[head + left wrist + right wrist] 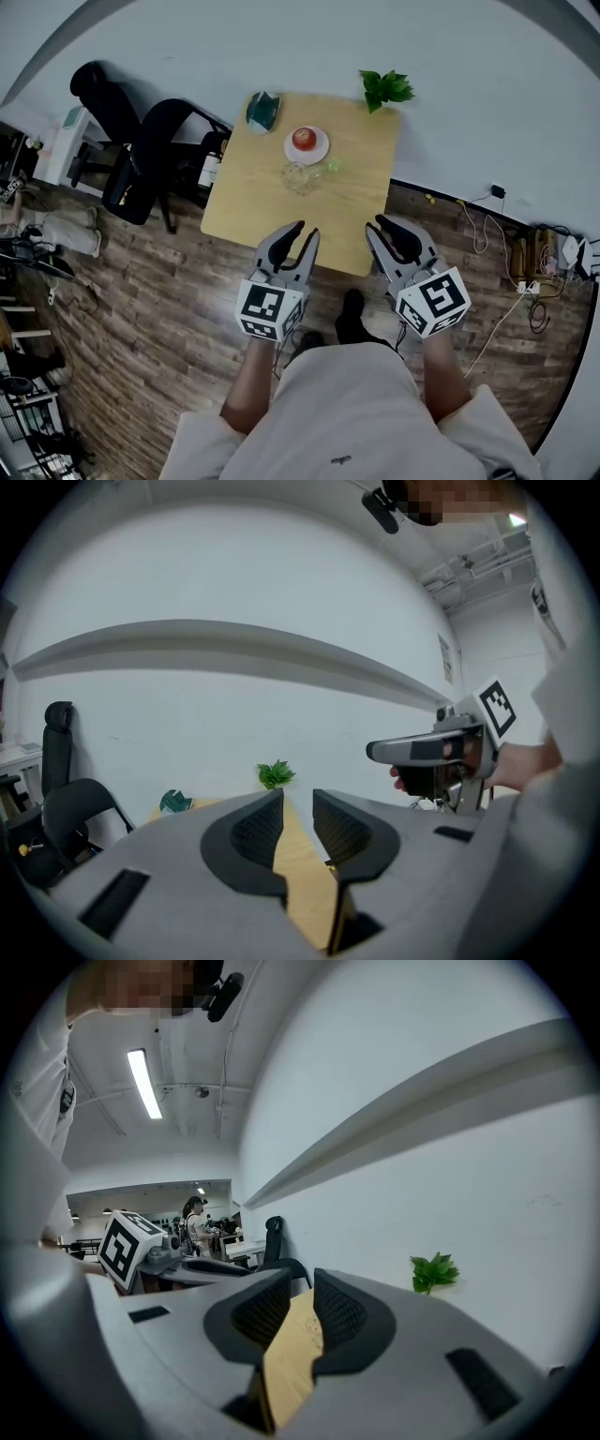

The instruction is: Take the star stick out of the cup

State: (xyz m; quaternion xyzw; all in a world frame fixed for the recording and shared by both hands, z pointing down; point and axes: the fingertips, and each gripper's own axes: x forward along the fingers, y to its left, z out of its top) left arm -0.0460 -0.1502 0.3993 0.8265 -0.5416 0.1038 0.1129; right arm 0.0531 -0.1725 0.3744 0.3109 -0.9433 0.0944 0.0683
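In the head view a clear glass cup [301, 177] stands near the middle of the wooden table [246, 202]. A small green piece, likely the star stick [333, 166], shows at its right rim. Both grippers hover over the table's near edge, short of the cup. My left gripper [302, 232] is open with nothing between its fingers; in the left gripper view [297, 799] only bare wood shows in the gap. My right gripper [377, 225] is open and empty too, with wood showing between its pads in the right gripper view [302, 1283]. Neither gripper view shows the cup.
A white plate [319, 155] with a red apple [304, 138] sits behind the cup. A teal object [262, 111] and a green plant [384, 88] stand at the table's far corners. Black chairs [141, 155] and a bottle [210, 170] stand left of the table, cables [511, 253] lie right.
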